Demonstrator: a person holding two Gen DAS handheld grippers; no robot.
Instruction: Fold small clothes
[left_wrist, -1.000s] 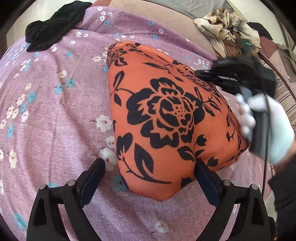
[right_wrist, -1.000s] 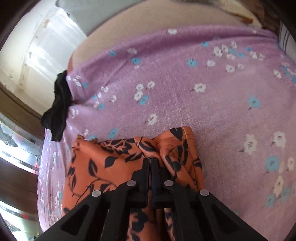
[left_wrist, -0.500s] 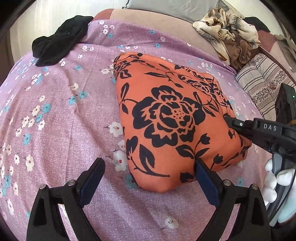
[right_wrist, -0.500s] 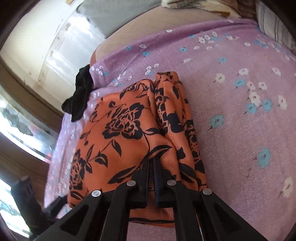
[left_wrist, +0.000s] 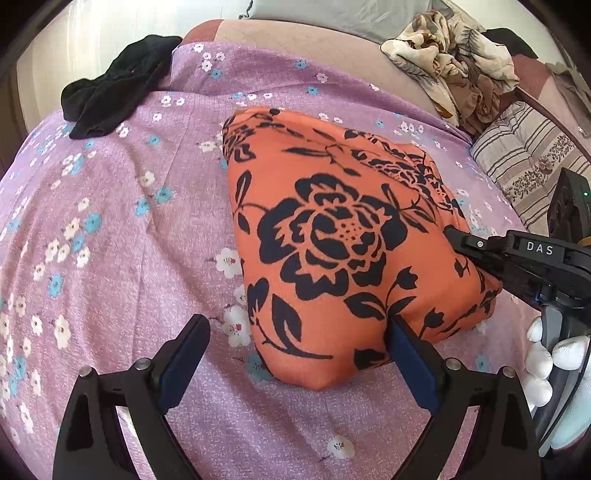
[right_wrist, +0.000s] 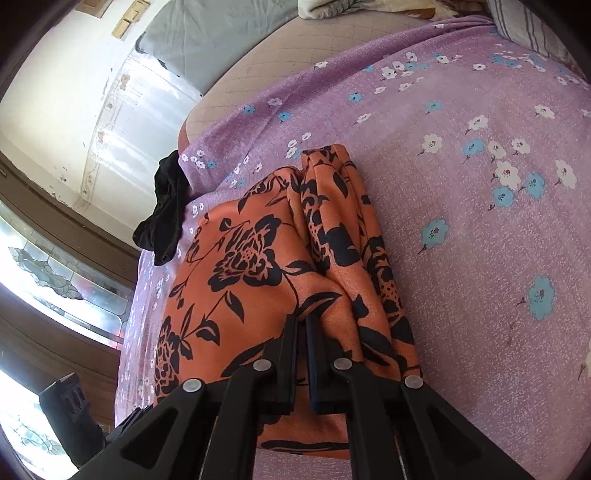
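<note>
Folding: orange floral garment (left_wrist: 332, 236) lies doubled on the purple flowered bedspread (left_wrist: 110, 229), its fold brought across since a second ago.
Right gripper (right_wrist: 302, 328): jaws nearly closed, pinching the garment's near edge; it swept over and has now settled.
Left gripper (left_wrist: 295, 354): jaws wide apart, straddling the lower corner, gripping nothing; barely shifted.
Meaning: this fold looks laid, release and smoothing likely next.
Waiting: black garment (left_wrist: 118, 85) at the far corner.

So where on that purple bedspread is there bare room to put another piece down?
Bare bedspread lies between the orange garment and the black cloth, and beyond the garment's far side. Crowded: the heaped clothes and striped pillow.
</note>
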